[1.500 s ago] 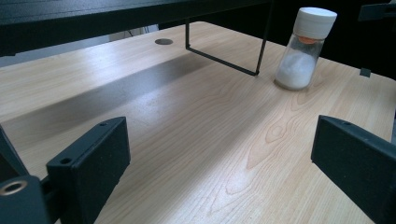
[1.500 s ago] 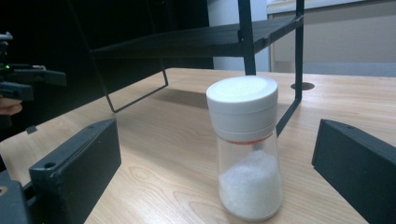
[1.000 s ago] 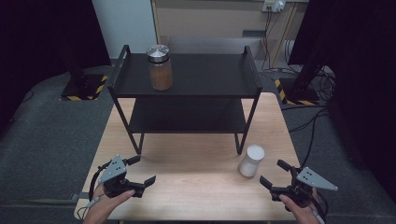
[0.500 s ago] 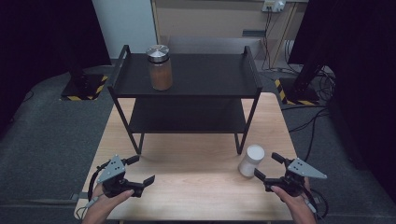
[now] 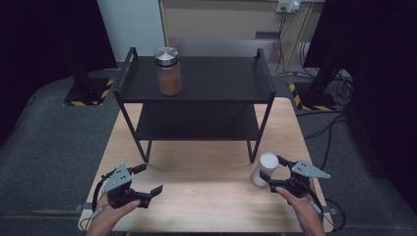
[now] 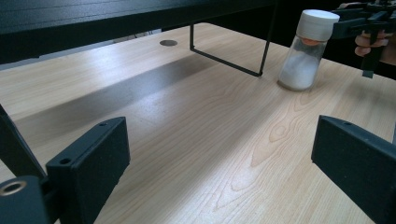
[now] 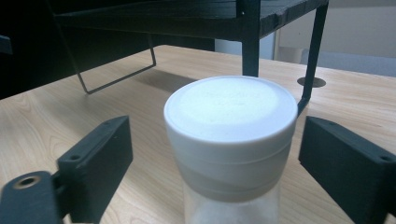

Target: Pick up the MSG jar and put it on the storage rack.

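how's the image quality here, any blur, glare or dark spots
High view: soft focus, dark surroundings, the table evenly lit. Left gripper view: the shelf rack casts a broad shadow band across the wood. Right gripper view: the white-lidded jar looms close, its lid top washed out.

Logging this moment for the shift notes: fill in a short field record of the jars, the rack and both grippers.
white-lidded jar: upright on the table, by the rack's front right leg; white powder inside
right gripper: jaws either side of the jar's lid, gaps visible, not gripping yet; they have just been closing
left gripper: open, nothing between the jaws, low over the table's front left
brown-filled jar: upright on the rack's top shelf, left part, metal lid
rack: black, two shelves, at the table's back; lower shelf bare
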`<state>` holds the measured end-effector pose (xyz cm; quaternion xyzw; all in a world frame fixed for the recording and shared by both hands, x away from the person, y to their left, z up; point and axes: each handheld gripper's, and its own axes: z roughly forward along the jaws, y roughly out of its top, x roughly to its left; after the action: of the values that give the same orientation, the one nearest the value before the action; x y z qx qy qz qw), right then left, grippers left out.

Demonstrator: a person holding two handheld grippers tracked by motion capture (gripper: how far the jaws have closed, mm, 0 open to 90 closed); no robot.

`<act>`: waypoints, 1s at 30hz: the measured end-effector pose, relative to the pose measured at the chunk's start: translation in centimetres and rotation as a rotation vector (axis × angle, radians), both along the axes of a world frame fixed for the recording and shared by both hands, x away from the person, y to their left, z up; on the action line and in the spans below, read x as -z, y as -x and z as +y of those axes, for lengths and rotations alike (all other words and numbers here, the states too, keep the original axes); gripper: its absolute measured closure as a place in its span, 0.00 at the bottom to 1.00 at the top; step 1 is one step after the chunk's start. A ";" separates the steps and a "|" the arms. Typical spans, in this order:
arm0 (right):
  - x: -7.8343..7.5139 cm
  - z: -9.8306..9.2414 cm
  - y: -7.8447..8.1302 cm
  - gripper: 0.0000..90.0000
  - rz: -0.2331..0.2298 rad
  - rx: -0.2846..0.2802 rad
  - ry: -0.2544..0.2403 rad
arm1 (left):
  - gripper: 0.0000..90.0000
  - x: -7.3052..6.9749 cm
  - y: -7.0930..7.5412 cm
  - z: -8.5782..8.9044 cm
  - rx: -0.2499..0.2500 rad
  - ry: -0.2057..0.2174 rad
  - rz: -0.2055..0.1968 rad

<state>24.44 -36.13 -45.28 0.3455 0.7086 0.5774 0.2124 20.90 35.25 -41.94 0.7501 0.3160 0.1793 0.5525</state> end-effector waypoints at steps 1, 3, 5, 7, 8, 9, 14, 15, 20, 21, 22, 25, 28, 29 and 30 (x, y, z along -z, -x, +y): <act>0.1 0.1 -0.2 0.18 -0.005 -0.005 0.005 | 0.03 0.0 0.0 0.0 0.000 -0.001 0.000; 0.2 0.3 -0.4 0.20 -0.004 -0.011 0.011 | 0.03 0.0 0.0 0.1 -0.001 0.001 0.000; 0.4 0.5 -0.6 0.23 -0.010 -0.012 0.014 | 0.03 0.0 0.0 0.1 -0.001 0.000 0.000; 0.6 0.6 -0.7 0.26 -0.016 -0.005 0.017 | 0.03 0.0 0.0 0.1 0.000 0.001 0.001; 0.8 0.6 -0.7 0.28 -0.016 -0.002 0.014 | 0.03 0.0 0.0 0.0 0.001 0.000 0.001; 0.9 0.6 -0.7 0.29 -0.020 0.001 0.012 | 0.03 0.0 0.0 0.0 0.001 0.000 0.001; 1.2 0.8 -0.5 0.37 -0.031 0.021 0.005 | 0.03 0.0 -0.1 -0.1 0.003 -0.004 0.003; 1.2 0.8 -0.5 0.37 -0.031 0.023 0.005 | 0.03 0.0 0.0 -0.1 0.003 -0.005 0.003; 1.0 0.8 -0.2 0.38 -0.028 0.036 0.006 | 0.03 -0.1 0.0 0.0 0.000 -0.001 0.001; 0.9 0.8 -0.1 0.38 -0.022 0.040 0.004 | 0.03 -0.1 0.0 0.0 0.000 0.000 0.000; 1.0 0.7 0.1 0.38 -0.024 0.042 -0.008 | 0.03 -0.1 0.0 0.0 0.000 0.001 0.000; 1.2 0.3 0.4 0.38 -0.024 0.036 -0.056 | 0.03 0.0 0.0 0.1 0.000 0.003 0.002; 0.8 0.2 0.9 0.38 -0.038 0.026 -0.077 | 0.03 0.0 0.0 0.0 0.003 0.003 0.003; 0.7 0.2 1.0 0.38 -0.044 0.021 -0.087 | 0.03 0.0 -0.1 -0.1 0.005 0.002 0.004; 0.6 0.1 1.0 0.38 -0.049 0.015 -0.094 | 0.03 0.0 -0.1 -0.1 0.006 0.000 0.004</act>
<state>23.40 -36.01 -45.84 0.3462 0.6725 0.6167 0.2179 20.97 35.12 -41.96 0.7514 0.3147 0.1761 0.5527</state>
